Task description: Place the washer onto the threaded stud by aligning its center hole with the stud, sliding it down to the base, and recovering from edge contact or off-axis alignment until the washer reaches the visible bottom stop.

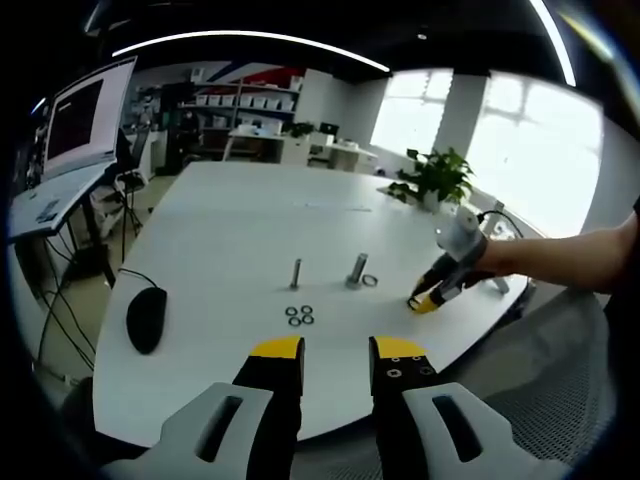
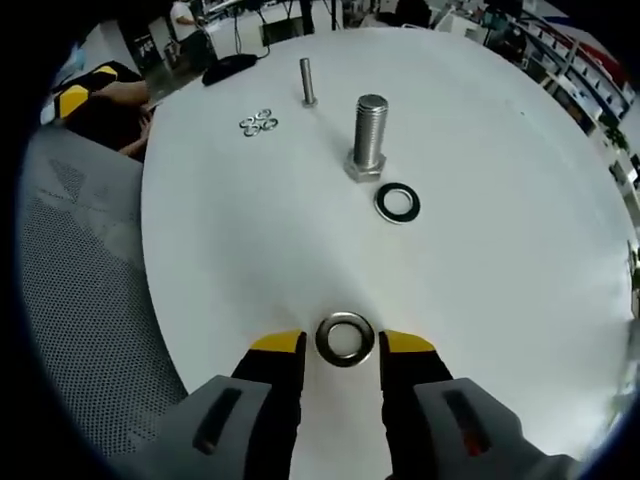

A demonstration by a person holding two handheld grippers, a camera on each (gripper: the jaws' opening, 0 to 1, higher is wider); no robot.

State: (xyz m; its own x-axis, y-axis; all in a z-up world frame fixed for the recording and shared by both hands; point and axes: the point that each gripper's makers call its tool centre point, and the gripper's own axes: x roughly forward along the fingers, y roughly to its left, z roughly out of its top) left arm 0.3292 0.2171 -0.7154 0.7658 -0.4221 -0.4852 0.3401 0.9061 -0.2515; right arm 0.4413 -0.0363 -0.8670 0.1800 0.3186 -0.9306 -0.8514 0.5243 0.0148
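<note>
Small silver washers [image 1: 299, 316] too tiny to count; white round counter [image 2: 560, 300] cut off at right.

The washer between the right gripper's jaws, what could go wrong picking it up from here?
The washer lies flat on the table between open jaws of the right gripper, so the fingertips may slide over its thin edge. It could also be pushed toward the nearby table edge.
</note>
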